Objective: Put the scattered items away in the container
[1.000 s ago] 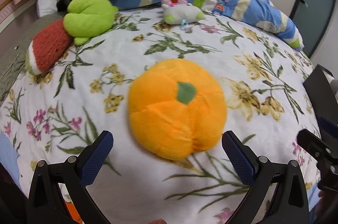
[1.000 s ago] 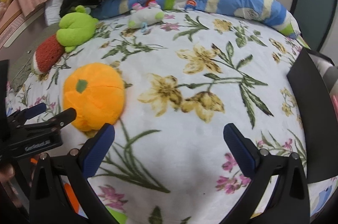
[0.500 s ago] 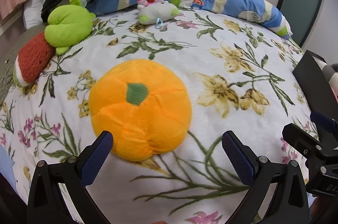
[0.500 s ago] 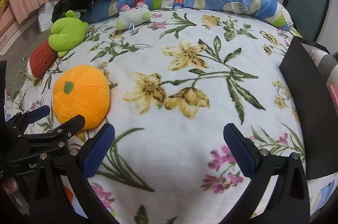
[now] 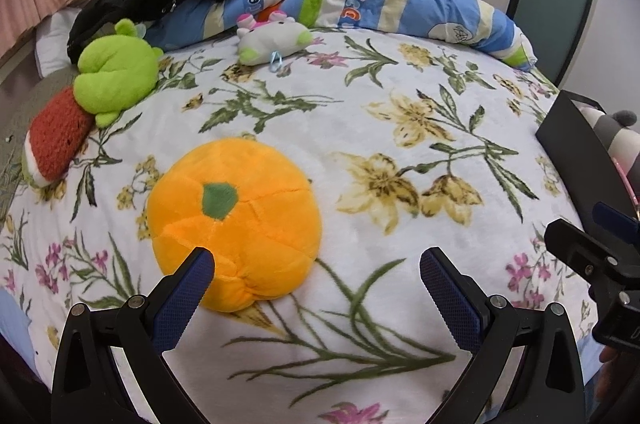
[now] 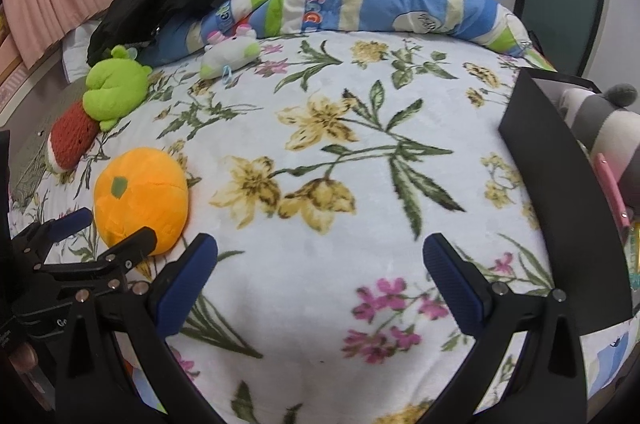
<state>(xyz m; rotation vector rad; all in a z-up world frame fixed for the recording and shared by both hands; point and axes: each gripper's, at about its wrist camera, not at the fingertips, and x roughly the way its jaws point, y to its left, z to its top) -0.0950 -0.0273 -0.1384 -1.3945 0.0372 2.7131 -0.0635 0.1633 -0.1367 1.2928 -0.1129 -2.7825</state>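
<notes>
Resting on fleecy floral blanket (image 5: 360, 104), round plush orange (image 5: 236, 216), seamed.

Left wrist view: low over floral blanket (image 5: 280, 364), facing bed's far end, own fingers at bottom edge, orange plush (image 5: 236, 220) close in front. Right wrist view: alongside to right, same heading, slightly farther back, black container (image 6: 560, 192) near at right. Shared: orange plush, green plush (image 5: 116, 80), striped quilt (image 5: 400, 0). Each view catches other gripper at its edge: right gripper (image 5: 600, 256), left gripper (image 6: 96, 236).
</notes>
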